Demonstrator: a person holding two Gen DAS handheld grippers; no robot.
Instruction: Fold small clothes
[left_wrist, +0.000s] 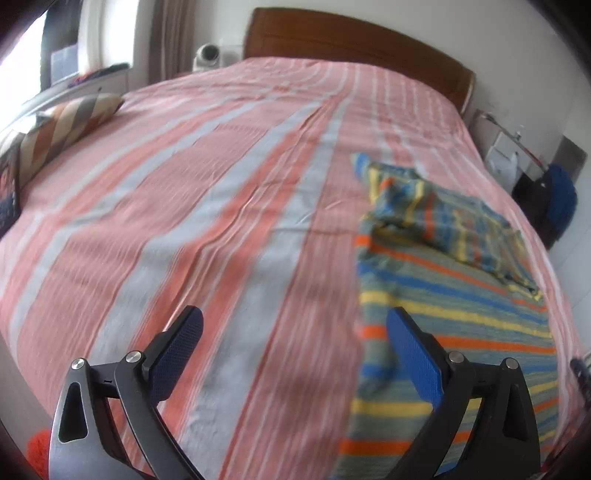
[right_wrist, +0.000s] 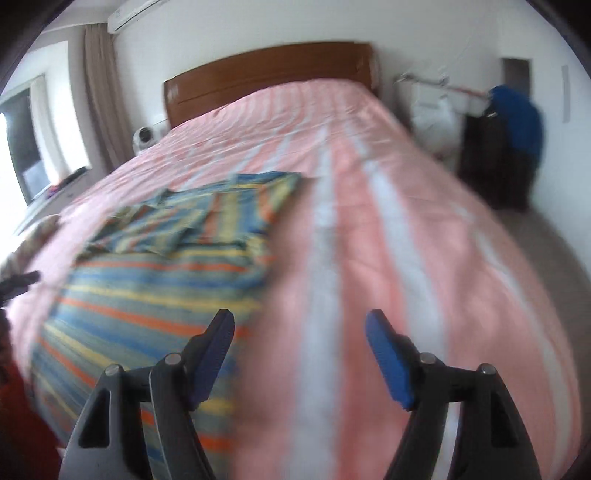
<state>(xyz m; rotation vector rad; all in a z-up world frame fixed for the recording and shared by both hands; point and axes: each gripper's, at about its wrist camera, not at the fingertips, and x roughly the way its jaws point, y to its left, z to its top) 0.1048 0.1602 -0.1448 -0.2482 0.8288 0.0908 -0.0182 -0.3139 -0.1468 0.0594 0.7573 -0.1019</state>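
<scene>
A small striped shirt (left_wrist: 454, 295) in blue, yellow, orange and grey lies flat on the pink-striped bedsheet (left_wrist: 221, 184), its upper part folded over itself. In the left wrist view my left gripper (left_wrist: 293, 325) stands open over the sheet, just left of the shirt's edge, with nothing between its blue pads. In the right wrist view the shirt (right_wrist: 155, 266) lies to the left. My right gripper (right_wrist: 300, 325) is open above the shirt's right edge and the bedsheet (right_wrist: 388, 221), holding nothing.
A patterned cushion (left_wrist: 62, 129) rests at the bed's far left. The wooden headboard (left_wrist: 351, 40) is at the back. Dark and blue clothes (right_wrist: 506, 140) hang on a rack right of the bed. Something orange-red (left_wrist: 37, 450) shows at the near left.
</scene>
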